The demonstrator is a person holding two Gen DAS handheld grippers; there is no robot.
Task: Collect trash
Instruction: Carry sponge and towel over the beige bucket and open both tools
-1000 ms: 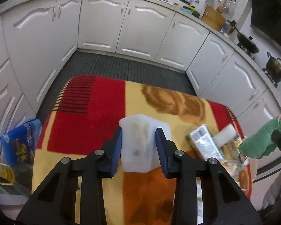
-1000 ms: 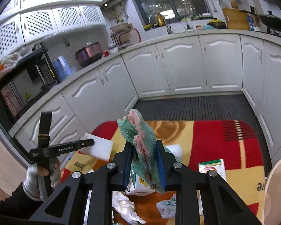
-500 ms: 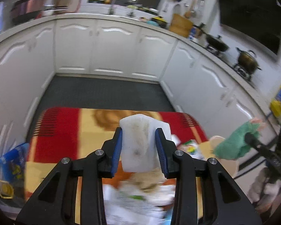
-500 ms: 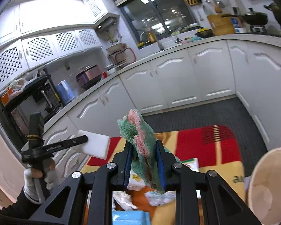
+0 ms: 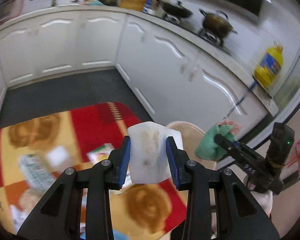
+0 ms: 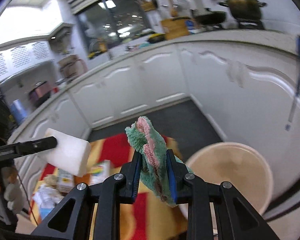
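Note:
My left gripper (image 5: 149,160) is shut on a stained white sponge (image 5: 148,152) and holds it in the air above the red and yellow blanket (image 5: 94,120). The sponge also shows in the right wrist view (image 6: 70,156). My right gripper (image 6: 153,172) is shut on a green and pink rag (image 6: 150,156), which also shows in the left wrist view (image 5: 212,142). A beige bin (image 6: 230,172) stands open just right of the rag; its rim shows behind the sponge in the left wrist view (image 5: 192,132).
Wrappers, cartons and crumpled paper (image 5: 36,170) lie on the blanket's left part. White kitchen cabinets (image 5: 170,64) ring a dark floor (image 5: 60,92). Pots (image 5: 216,22) and a yellow bottle (image 5: 269,66) stand on the counter.
Both grippers have swung to the right with their loads. The beige bin has come much closer in both views, and the trash on the blanket has slid to the left.

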